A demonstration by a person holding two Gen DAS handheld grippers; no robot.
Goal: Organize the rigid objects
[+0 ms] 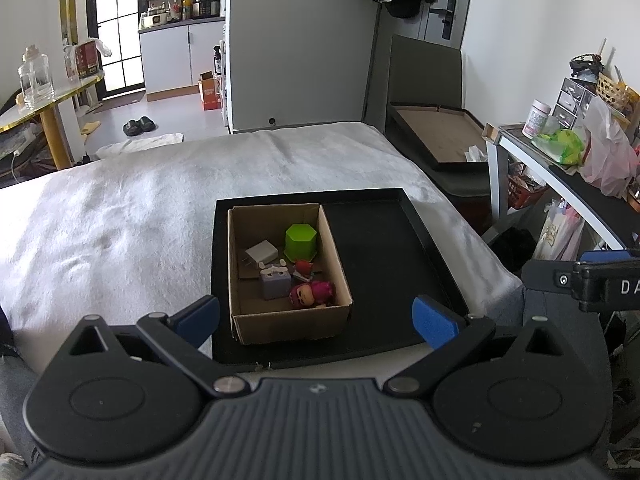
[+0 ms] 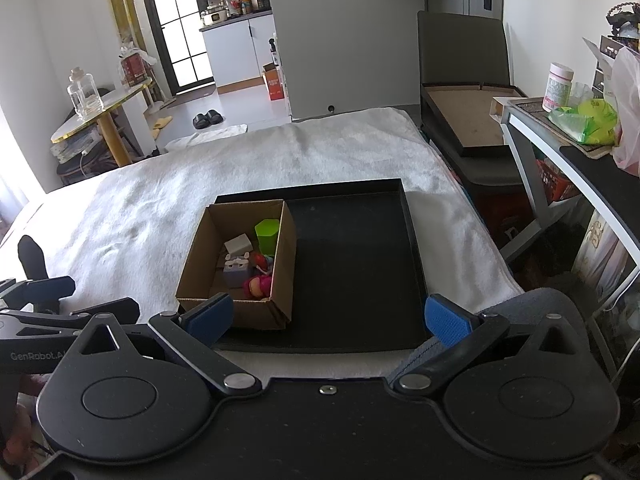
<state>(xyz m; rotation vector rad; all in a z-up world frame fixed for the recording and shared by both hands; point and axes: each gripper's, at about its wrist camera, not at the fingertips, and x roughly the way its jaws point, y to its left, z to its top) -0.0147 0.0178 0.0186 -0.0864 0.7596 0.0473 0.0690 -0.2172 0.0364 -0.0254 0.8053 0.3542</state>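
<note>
Both hand-held grippers, left (image 1: 316, 322) and right (image 2: 327, 318), wide apart, level before cardboard box (image 1: 256, 324).

A black tray (image 1: 400, 264) lies on a white blanket (image 1: 140, 220), with a cardboard box (image 1: 288, 324) filling its 9 o'clock half. Inside the box, a green hexagonal cup (image 1: 301, 241) stands at 12 o'clock, a white charger (image 1: 261, 253) beside it at 9, a lilac block (image 1: 275, 282) and a pink doll (image 1: 312, 294) toward 6. The left gripper (image 1: 316, 318) hangs before the box, jaws spread wide and empty.
</note>
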